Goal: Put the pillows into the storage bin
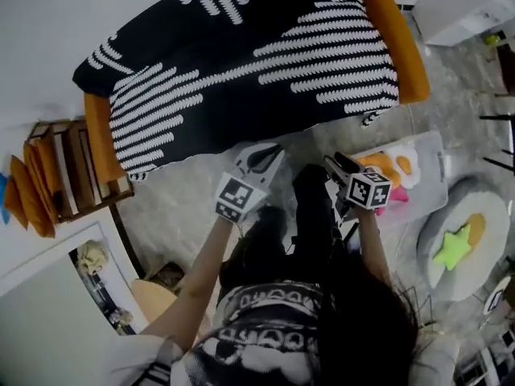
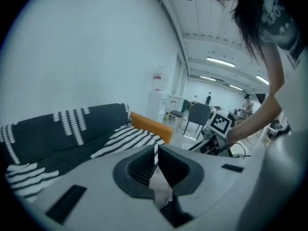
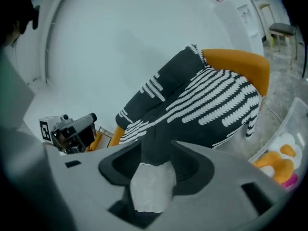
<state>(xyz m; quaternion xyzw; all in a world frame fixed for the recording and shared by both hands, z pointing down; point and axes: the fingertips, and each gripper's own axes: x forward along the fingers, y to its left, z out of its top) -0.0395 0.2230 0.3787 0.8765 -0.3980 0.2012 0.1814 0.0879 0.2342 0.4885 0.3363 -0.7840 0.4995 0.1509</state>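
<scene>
A clear storage bin (image 1: 431, 153) stands on the floor to the right of the sofa. It holds a fried-egg pillow (image 1: 400, 162), an orange pillow (image 1: 372, 160) and something pink. The right gripper view shows the bin (image 3: 294, 121) and those pillows (image 3: 275, 163) at its right edge. A green-yellow star pillow (image 1: 453, 246) lies on a round white cushion (image 1: 483, 276). My left gripper (image 1: 272, 153) (image 2: 156, 150) is shut and empty, held in the air before the sofa. My right gripper (image 1: 331, 164) (image 3: 157, 146) stands open with nothing between its jaws, just left of the bin.
The orange sofa (image 1: 394, 39) under a black-and-white striped blanket (image 1: 241, 63) fills the far side. A wooden rack (image 1: 64, 171) with orange panels stands at the left. The person's black-clad legs (image 1: 310, 215) are below the grippers. Chairs (image 2: 197, 114) and desks stand across the room.
</scene>
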